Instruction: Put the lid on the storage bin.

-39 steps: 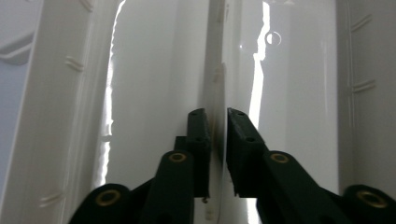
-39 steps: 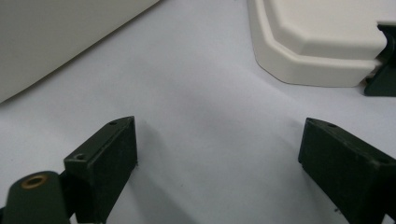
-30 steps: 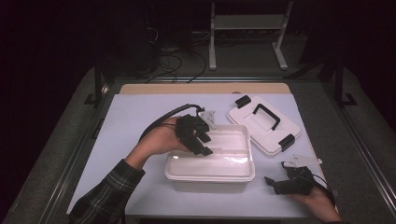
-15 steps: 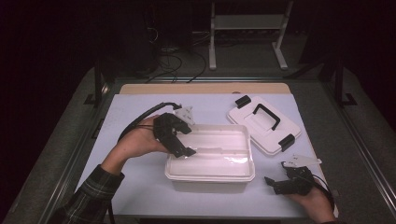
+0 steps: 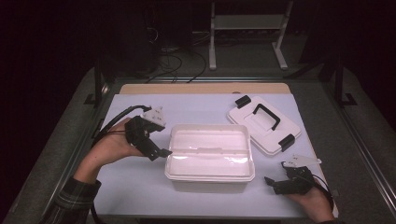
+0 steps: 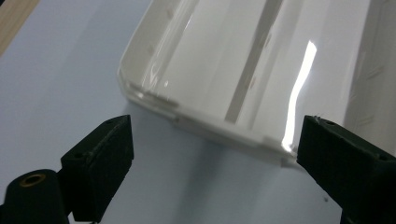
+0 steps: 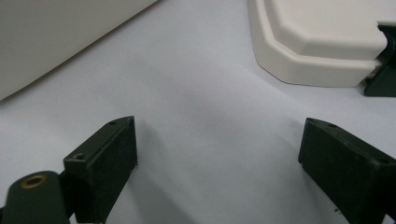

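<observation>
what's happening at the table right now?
A person holds a gripper in each hand at a table covered in pale sheet. The left gripper sits just off the left end of an open white box, its fingers having just been opening, with nothing between them. The right gripper rests on the table near the box's right front corner, fingers apart and empty. The box's lid, with a black handle and latches, lies apart behind it to the right.
</observation>
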`<state>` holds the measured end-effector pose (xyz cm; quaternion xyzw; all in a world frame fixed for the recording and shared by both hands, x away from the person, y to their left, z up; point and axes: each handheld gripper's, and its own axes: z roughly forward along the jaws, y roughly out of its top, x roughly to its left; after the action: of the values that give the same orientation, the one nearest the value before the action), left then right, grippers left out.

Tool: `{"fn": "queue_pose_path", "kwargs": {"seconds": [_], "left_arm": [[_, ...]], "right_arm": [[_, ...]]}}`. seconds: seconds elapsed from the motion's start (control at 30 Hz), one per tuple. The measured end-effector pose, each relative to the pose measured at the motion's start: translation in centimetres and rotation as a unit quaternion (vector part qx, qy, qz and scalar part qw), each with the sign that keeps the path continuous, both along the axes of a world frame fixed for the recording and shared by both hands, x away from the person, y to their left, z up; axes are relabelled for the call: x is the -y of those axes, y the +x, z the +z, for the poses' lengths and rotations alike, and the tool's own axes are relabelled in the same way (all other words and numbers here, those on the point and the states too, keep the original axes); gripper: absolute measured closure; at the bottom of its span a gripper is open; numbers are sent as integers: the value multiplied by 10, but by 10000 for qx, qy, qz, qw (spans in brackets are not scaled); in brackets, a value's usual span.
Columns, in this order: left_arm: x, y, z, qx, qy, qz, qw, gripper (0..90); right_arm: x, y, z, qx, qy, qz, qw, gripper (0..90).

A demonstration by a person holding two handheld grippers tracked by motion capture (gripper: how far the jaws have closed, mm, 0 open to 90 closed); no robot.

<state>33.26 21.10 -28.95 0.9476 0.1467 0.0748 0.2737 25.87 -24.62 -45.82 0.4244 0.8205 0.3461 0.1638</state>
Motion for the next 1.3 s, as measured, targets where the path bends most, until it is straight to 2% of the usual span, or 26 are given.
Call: {"fn": "queue_pose_path", "kwargs": {"seconds": [0.2,0.37,0.5,0.63,0.7,0.83,0.87,0.97,1.07,1.13,1.3], "left_arm": [[-23,-4,-17,10,97,277,9996,40],[-40,-7,-33,-13,27,502,9987,25],[-53,-9,-51,39,43,716,9974,23],[-63,-12,-68,-6,27,845,9964,23],[-67,-14,-76,29,28,913,9958,23],[-75,-19,-92,145,-4,1031,9946,23],[-77,-21,-97,191,-16,1080,9940,23],[-82,-24,-108,162,-23,1166,9930,23],[-85,-26,-115,149,-29,1221,9924,23],[-87,-29,-121,154,-117,1282,9916,23],[-88,-33,-135,95,-111,1300,9914,23]], "right_arm": [[0,0,0,-1,0,0,10000,108],[0,0,0,-1,4,2,10000,107],[0,0,0,2,2,1,10000,107],[0,0,0,-3,1,1,10000,108],[0,0,0,-8,7,-10,10000,105],[-1,3,0,-186,196,45,9996,11],[-2,3,0,-184,168,51,9997,11],[-6,2,-1,-101,-58,57,9999,11],[-6,2,-1,-102,-51,44,9999,10],[-6,2,-1,-100,-56,46,9999,10],[-7,2,0,-107,-79,44,9999,11]]}}
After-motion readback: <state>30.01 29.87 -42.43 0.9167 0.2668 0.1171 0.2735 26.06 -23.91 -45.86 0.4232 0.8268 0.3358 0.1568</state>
